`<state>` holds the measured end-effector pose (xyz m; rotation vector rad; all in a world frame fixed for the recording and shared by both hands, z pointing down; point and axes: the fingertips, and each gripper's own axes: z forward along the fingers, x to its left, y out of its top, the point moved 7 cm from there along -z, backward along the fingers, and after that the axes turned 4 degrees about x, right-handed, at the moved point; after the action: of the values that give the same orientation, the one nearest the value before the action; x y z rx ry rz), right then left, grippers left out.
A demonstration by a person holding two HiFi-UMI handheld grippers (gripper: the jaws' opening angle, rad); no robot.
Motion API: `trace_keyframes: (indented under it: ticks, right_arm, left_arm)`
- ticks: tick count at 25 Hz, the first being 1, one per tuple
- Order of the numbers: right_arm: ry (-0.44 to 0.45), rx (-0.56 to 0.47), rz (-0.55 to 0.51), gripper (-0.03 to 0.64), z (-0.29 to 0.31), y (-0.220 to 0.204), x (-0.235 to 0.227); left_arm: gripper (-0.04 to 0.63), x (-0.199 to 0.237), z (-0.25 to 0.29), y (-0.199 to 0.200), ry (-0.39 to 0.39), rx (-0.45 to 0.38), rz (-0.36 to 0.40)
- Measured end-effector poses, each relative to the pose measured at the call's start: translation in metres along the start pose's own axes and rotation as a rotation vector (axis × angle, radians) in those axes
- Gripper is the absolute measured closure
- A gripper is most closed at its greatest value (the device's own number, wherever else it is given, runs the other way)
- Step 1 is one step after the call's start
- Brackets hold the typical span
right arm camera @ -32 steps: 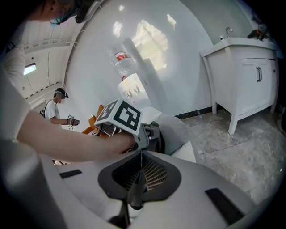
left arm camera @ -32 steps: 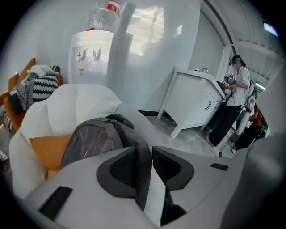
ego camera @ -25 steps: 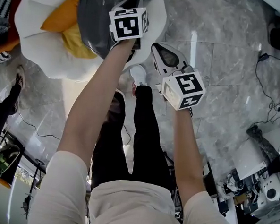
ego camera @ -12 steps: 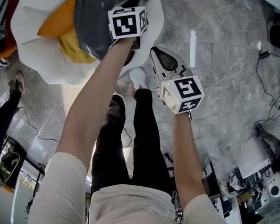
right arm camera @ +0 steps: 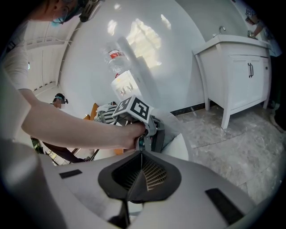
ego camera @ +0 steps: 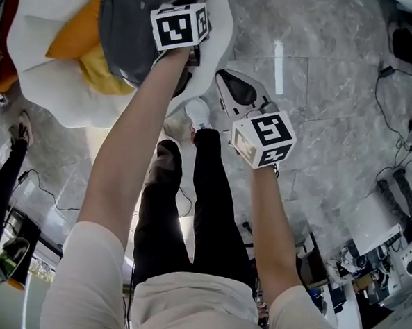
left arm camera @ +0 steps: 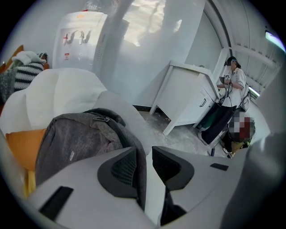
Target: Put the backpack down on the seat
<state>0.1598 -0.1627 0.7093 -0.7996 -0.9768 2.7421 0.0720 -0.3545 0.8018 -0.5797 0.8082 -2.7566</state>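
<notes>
a: where's the backpack?
b: the grey backpack (ego camera: 127, 34) lies in the white seat (ego camera: 56, 102), against an orange cushion (ego camera: 71, 41) in the seat's hollow.
a: and the claws?
b: the left gripper (left arm camera: 145, 163) is over the seat, jaws nearly together, pinching the backpack's fabric. the right gripper (right arm camera: 141, 172) is beside the seat, jaws pressed together, holding nothing.

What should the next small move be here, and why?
Probably open the left tool and let go: its jaws pinch a dark edge of the grey backpack, whose body already lies on the white seat by the orange cushion. The right tool is shut and empty.
</notes>
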Motion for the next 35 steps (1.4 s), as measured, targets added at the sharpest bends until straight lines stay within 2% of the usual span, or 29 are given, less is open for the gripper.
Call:
trace_keyframes:
  ticks: [6,23,28,35]
  right_arm:
    - [-0.008,-0.008,-0.002,0.592,-0.009,0.000,-0.003]
    - [0.002,-0.029,-0.024,0.591,-0.036,0.019,0.018]
    - [0.024,-0.052,0.002,0.592,-0.047,0.028,0.024]
    - [0.034,-0.041,-0.013,0.592,-0.062,0.038,0.039]
  left_arm:
    - [0.477,-0.006,-0.009,0.003,-0.006,0.013,-0.005]
    - [0.479,-0.014,-0.060,0.006,0.004,0.056,0.068]
    - [0.552,-0.018,-0.083,0.003,-0.034,0.062,0.040]
    - [0.577,-0.025,-0.127,0.003,-0.101,0.079,0.040]
